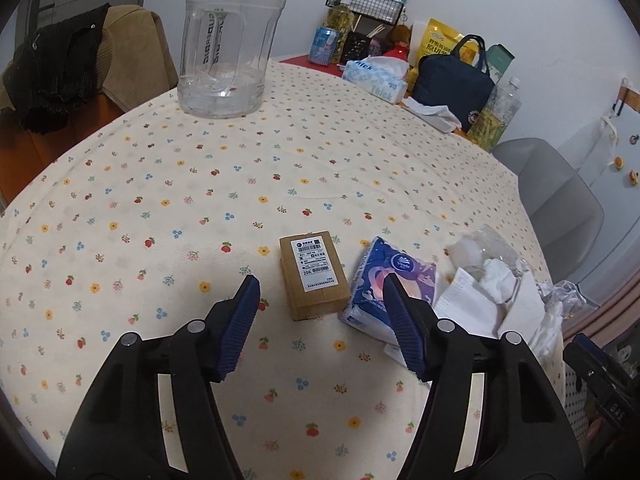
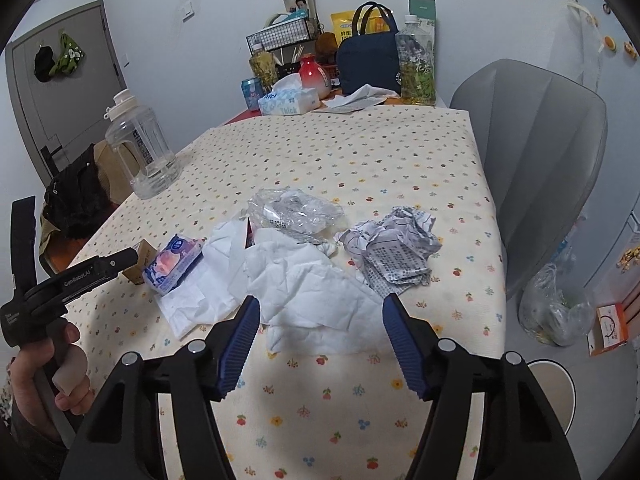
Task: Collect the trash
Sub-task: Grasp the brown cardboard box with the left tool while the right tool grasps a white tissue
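On the flowered tablecloth (image 1: pixel 160 200) lie a small cardboard box (image 1: pixel 314 274), a blue tissue pack (image 1: pixel 394 280) and white tissues (image 1: pixel 480 296). My left gripper (image 1: pixel 320 280) hovers open just short of the box, its pads clear of it. In the right wrist view a heap of white tissue paper (image 2: pixel 304 280), a crumpled printed sheet (image 2: pixel 394 244) and clear plastic wrap (image 2: pixel 296 208) lie together. My right gripper (image 2: pixel 320 300) stands open over the near edge of the tissue paper, gripping nothing. A hand (image 2: pixel 48 380) holds the left tool at the left edge.
A big clear water jug (image 1: pixel 230 40) stands at the far left of the table. A tissue box (image 2: pixel 288 102), a navy bag (image 2: pixel 368 60) and bottles crowd the far end. A grey chair (image 2: pixel 540 160) is on the right, with a plastic bag (image 2: pixel 556 308) on the floor.
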